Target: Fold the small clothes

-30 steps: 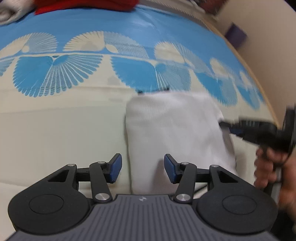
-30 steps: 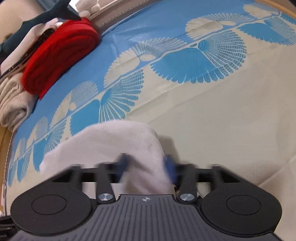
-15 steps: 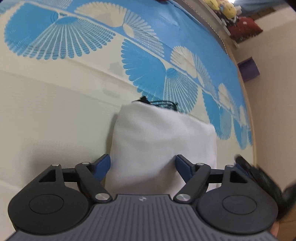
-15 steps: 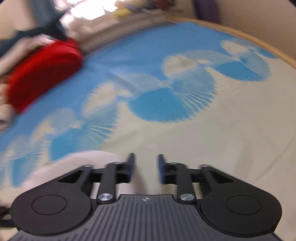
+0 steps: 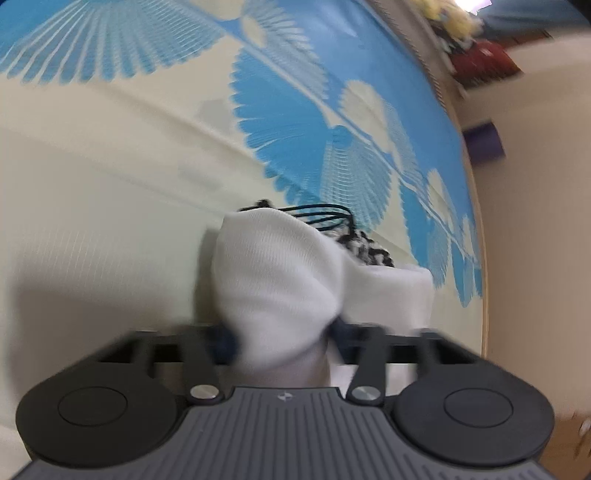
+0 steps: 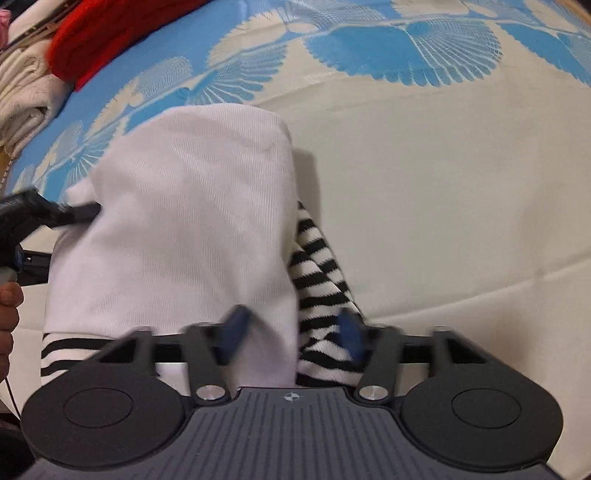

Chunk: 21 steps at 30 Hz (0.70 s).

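Where it lay flat, white garment (image 5: 280, 280) bunches — stripes (image 6: 317, 258) exposed.

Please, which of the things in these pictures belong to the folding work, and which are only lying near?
Belong to the job: white garment, striped at its edges; patterned bedsheet under it.
Lying about: red folded cloth; beige folded cloth beside it; purple object by the wall.

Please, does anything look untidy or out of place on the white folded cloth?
Yes. A black-and-white striped part sticks out from under the white cloth at its right edge and near corner, so the fold does not look neat.
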Each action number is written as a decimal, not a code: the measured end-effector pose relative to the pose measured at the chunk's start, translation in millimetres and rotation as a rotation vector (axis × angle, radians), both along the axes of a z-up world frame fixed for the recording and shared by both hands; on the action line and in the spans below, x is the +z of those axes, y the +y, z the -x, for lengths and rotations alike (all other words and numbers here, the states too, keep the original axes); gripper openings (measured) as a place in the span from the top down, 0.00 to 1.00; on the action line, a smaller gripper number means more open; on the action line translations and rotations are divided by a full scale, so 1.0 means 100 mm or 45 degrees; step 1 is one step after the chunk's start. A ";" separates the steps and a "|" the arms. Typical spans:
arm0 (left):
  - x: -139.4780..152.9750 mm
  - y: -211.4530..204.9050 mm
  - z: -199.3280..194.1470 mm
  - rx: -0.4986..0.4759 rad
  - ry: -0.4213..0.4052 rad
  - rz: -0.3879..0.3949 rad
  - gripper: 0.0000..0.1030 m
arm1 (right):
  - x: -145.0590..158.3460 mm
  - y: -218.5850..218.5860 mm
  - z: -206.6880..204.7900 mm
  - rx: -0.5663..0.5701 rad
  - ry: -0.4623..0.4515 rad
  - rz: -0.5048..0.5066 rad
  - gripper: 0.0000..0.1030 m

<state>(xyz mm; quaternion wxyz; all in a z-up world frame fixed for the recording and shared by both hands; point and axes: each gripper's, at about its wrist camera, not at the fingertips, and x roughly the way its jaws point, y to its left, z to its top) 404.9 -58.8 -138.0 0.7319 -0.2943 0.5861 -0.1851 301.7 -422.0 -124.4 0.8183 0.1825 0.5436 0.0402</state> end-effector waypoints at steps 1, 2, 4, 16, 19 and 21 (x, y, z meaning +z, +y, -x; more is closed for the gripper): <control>0.07 0.01 -0.01 -0.009 -0.020 0.013 0.68 | 0.04 0.04 -0.01 -0.002 -0.024 0.015 0.99; 0.15 0.03 -0.02 -0.013 -0.049 0.027 0.69 | 0.07 0.08 -0.03 0.009 -0.047 0.042 0.99; 0.36 0.07 -0.01 -0.022 -0.143 0.035 0.69 | 0.14 0.14 -0.05 0.003 -0.085 0.045 0.99; 1.05 0.60 0.10 -0.010 -0.452 -0.376 0.51 | 0.50 0.36 -0.15 -0.105 -0.343 0.019 0.95; 1.06 0.76 0.22 -0.004 -0.478 -0.442 0.41 | 0.52 0.37 -0.12 -0.050 -0.344 -0.051 0.90; 1.09 0.89 0.29 0.029 -0.517 -0.464 0.33 | 0.47 0.45 -0.09 0.000 -0.285 -0.070 0.62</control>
